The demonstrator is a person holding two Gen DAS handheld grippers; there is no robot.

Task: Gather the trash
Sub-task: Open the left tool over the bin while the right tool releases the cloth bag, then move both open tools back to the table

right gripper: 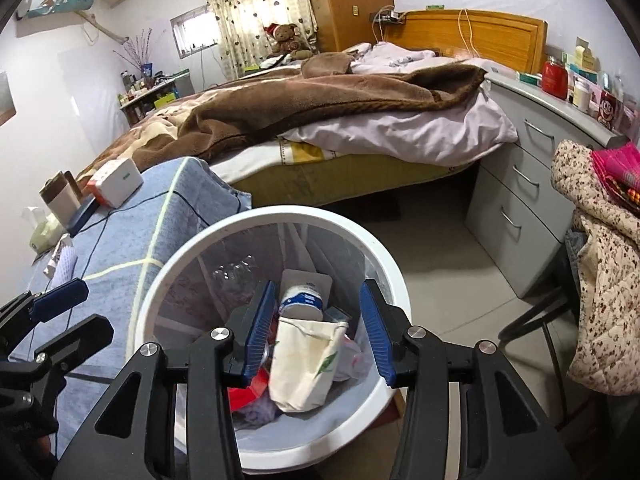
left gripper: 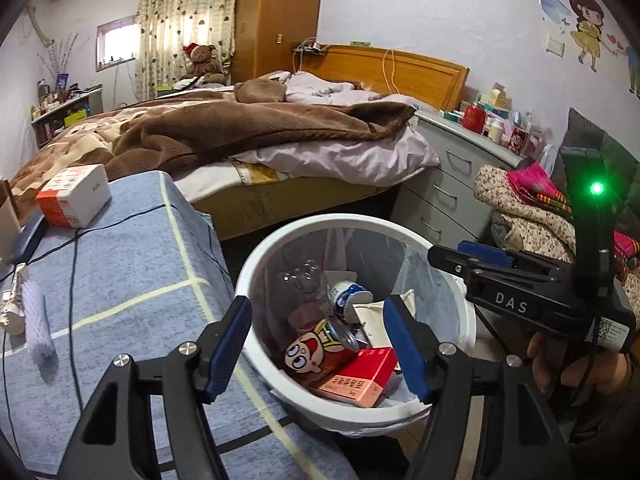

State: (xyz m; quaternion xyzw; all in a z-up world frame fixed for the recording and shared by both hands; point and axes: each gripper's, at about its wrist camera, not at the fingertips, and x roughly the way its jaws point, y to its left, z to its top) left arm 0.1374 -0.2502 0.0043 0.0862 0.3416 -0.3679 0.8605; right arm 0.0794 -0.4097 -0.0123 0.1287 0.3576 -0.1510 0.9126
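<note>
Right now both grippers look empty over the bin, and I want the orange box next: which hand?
Probably left. The left gripper is open beside the blue table holding the box; the right gripper hangs over the bin.

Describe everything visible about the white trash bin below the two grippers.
The white trash bin is a round, plastic-looking pail lined with a thin clear bag, standing upright on the floor against the blue-covered table, near the bed. It is partly full: a red medicine box, a cartoon-printed can, a blue-and-white cup and a crumpled white paper bag. Both grippers hang open above it; neither touches it.
</note>
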